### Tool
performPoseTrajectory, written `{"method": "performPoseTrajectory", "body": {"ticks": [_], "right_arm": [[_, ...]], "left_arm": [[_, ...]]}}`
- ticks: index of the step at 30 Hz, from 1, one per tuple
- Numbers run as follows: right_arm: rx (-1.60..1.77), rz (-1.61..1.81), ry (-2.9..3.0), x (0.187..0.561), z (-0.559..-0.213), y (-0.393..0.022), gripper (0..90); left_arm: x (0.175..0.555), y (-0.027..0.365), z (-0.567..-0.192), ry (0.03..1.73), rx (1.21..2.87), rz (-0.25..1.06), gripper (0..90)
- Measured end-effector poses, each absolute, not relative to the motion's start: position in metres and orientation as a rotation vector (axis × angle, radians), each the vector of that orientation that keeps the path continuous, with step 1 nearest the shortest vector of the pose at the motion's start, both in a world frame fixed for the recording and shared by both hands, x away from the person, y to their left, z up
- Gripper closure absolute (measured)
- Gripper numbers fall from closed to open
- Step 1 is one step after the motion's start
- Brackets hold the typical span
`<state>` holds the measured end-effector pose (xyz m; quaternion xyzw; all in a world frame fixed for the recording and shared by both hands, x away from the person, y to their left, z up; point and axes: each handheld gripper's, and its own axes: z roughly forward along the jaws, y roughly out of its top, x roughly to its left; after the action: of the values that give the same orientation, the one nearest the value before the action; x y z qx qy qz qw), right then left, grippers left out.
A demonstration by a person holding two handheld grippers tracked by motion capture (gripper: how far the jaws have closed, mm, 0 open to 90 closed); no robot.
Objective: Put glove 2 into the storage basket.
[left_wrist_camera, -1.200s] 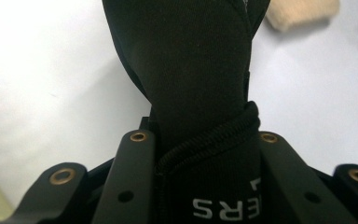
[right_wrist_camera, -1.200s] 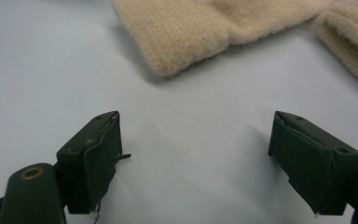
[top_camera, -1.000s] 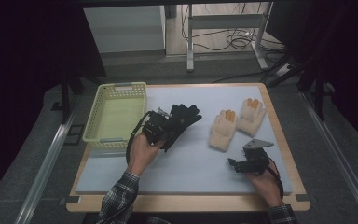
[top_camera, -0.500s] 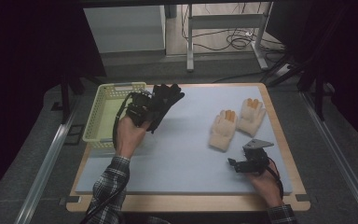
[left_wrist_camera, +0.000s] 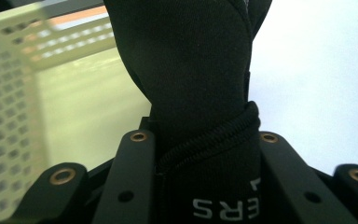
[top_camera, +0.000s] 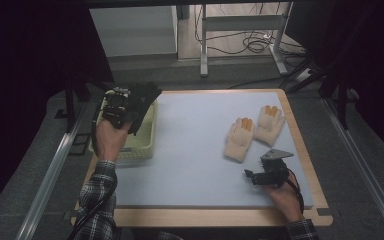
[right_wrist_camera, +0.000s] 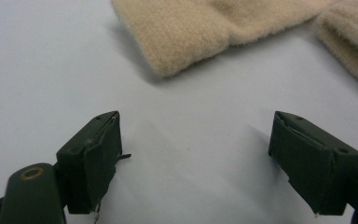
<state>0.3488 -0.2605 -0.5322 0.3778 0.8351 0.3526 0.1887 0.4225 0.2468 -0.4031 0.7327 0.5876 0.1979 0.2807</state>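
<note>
Left gripper (top_camera: 122, 111) clamped on black glove (left_wrist_camera: 200, 93), held over pale yellow basket (top_camera: 147, 145) at mat's left edge. Right gripper (right_wrist_camera: 196, 154) wide open, empty, resting near beige gloves (top_camera: 252, 134); bare mat (top_camera: 190, 150) between.

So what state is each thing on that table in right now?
Black fabric gloves: clamped, hanging over the basket.
Pale yellow plastic basket: upright; inside hidden.
Two beige knitted gloves: flat on the mat, side by side.
Left gripper: shut on the black gloves.
Right gripper: open, holding nothing.
</note>
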Motion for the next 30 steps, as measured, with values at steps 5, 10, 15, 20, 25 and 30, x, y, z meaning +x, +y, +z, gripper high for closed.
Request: {"method": "performPoseTrajectory", "body": {"ticks": [5, 10, 15, 20, 25, 30], "right_arm": [[1.062, 0.991, 2.349, 0.349, -0.532, -0.260, 16.6], [1.062, 0.991, 2.348, 0.349, -0.532, -0.260, 16.6], [1.062, 0.991, 2.348, 0.349, -0.532, -0.260, 16.6], [1.062, 0.992, 2.348, 0.349, -0.532, -0.260, 16.6], [1.062, 0.992, 2.347, 0.349, -0.532, -0.260, 16.6], [1.061, 0.992, 2.348, 0.349, -0.532, -0.260, 16.6]], "left_arm": [[0.422, 0.278, -0.414, 1.656, 1.930, 0.559, 71.4], [0.426, 0.304, -0.430, 1.741, 1.894, 0.560, 71.1], [0.434, 0.313, -0.449, 1.798, 1.893, 0.529, 70.8], [0.447, 0.313, -0.465, 1.834, 1.898, 0.498, 70.3], [0.461, 0.311, -0.475, 1.880, 1.927, 0.491, 69.7], [0.472, 0.311, -0.483, 1.916, 1.949, 0.483, 68.6]]}}
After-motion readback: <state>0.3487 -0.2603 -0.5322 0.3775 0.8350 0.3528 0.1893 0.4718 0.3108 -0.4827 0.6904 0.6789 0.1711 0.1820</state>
